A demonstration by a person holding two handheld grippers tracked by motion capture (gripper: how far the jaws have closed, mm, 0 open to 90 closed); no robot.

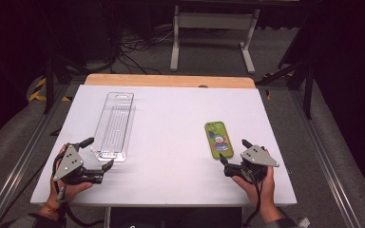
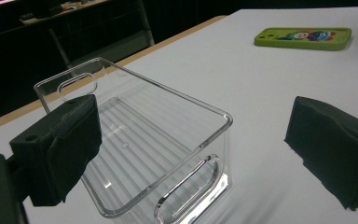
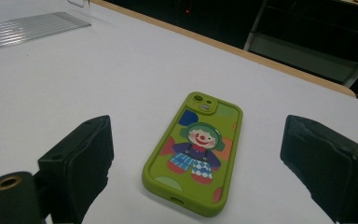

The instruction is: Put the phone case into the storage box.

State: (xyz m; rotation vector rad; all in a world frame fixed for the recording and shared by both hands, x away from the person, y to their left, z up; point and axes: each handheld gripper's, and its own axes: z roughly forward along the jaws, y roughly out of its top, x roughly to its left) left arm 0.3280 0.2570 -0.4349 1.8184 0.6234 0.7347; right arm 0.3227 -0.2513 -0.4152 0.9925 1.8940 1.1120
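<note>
A clear plastic tray (image 1: 114, 124) lies lengthwise on the left half of the white table (image 1: 171, 118). A green phone case (image 1: 218, 139) with a cartoon clown on it lies flat on the right half. My left gripper (image 1: 100, 153) sits at the tray's near end with its jaws wide apart. In the left gripper view the tray's near end (image 2: 168, 154) lies between the open jaws of that gripper (image 2: 196, 144), untouched. My right gripper (image 1: 234, 151) stands open just behind the case's near end. The case (image 3: 193, 154) lies ahead of that gripper (image 3: 200, 186), between its spread jaws, without contact.
The table's wooden back edge (image 1: 171, 80) runs along the far side. Behind it stand a white frame leg (image 1: 175, 42) and loose cables (image 1: 133, 52) on the floor. Bare white tabletop separates the tray from the case.
</note>
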